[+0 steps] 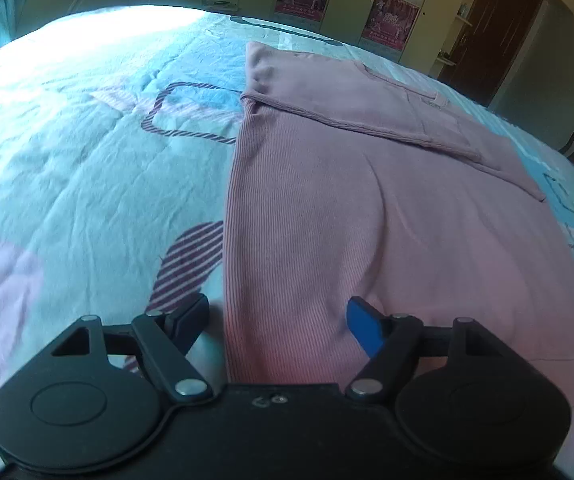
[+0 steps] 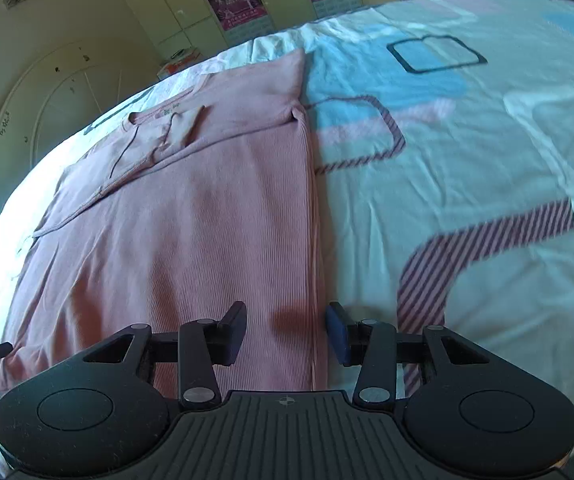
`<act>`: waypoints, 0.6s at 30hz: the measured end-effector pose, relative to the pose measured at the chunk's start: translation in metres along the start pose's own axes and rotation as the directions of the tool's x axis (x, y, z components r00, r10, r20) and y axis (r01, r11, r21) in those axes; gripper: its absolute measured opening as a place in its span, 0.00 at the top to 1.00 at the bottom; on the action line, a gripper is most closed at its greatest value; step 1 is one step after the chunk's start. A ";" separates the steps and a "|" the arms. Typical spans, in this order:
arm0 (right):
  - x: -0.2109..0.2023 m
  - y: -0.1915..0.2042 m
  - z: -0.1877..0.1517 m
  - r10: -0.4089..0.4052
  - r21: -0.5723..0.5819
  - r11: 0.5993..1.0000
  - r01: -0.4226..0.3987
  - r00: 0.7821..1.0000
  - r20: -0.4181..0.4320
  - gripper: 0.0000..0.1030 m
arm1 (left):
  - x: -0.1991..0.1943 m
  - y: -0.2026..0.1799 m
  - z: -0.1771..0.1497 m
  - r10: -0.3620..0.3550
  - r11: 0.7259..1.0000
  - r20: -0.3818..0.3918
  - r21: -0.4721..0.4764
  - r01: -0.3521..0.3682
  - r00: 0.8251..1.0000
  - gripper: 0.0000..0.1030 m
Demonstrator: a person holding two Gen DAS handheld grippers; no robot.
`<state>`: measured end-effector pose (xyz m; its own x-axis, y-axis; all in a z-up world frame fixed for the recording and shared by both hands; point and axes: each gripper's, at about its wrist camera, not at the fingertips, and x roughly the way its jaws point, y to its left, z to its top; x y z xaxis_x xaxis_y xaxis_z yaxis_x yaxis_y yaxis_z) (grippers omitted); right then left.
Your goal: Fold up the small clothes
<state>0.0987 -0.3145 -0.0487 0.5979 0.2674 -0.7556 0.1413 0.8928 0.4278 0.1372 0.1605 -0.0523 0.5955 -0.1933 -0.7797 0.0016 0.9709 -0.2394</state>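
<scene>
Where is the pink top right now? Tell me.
The pink top lies flat on the patterned bedspread, sleeves folded in. It fills the right half of the left wrist view and the left half of the right wrist view.

Strong daylight blows out the bedspread (image 1: 87,140) at the upper left of the left wrist view and the left edge of the right wrist view. Fisheye curvature bends both frames' edges, corners go dark, colours look bluish, detail soft.
</scene>
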 end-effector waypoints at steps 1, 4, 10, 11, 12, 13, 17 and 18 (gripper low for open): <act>-0.003 -0.004 -0.007 0.021 0.020 1.000 -0.021 1.000 -0.006 0.58 | -0.003 0.002 -0.004 -0.025 0.999 -0.001 -0.031 0.025 1.000 0.29; -0.014 -0.009 -0.024 0.085 0.067 0.994 -0.084 0.996 -0.007 0.58 | -0.012 0.005 -0.018 -0.101 0.990 0.002 -0.098 0.101 0.995 0.30; -0.030 -0.010 -0.049 0.195 0.121 0.974 -0.191 0.980 -0.024 0.58 | -0.018 0.017 -0.044 -0.237 0.939 0.034 -0.246 0.238 0.971 0.53; -0.031 -0.012 -0.051 0.221 0.142 0.966 -0.215 0.975 -0.031 0.58 | -0.017 0.022 -0.046 -0.249 0.928 0.046 -0.273 0.252 0.967 0.53; -0.031 -0.013 -0.052 0.245 0.162 0.958 -0.236 0.969 -0.034 0.58 | -0.016 0.025 -0.048 -0.256 0.918 0.059 -0.297 0.262 0.965 0.54; -0.029 -0.016 -0.052 0.269 0.181 0.949 -0.258 0.963 -0.038 0.58 | -0.016 0.029 -0.048 -0.268 0.904 0.075 -0.327 0.277 0.961 0.54; -0.025 -0.018 -0.049 0.340 0.233 0.918 -0.322 0.940 -0.040 0.58 | -0.006 0.039 -0.047 -0.312 0.849 0.119 -0.410 0.333 0.943 0.51; -0.025 -0.016 -0.048 0.319 0.220 0.927 -0.304 0.947 -0.038 0.58 | -0.004 0.040 -0.045 -0.316 0.844 0.124 -0.417 0.338 0.941 0.52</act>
<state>0.0438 -0.3180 -0.0607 0.5809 0.5521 -0.5981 0.1227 0.6670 0.7349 0.0984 0.1932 -0.0850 0.6594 -0.4707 -0.5862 -0.1324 0.6948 -0.7069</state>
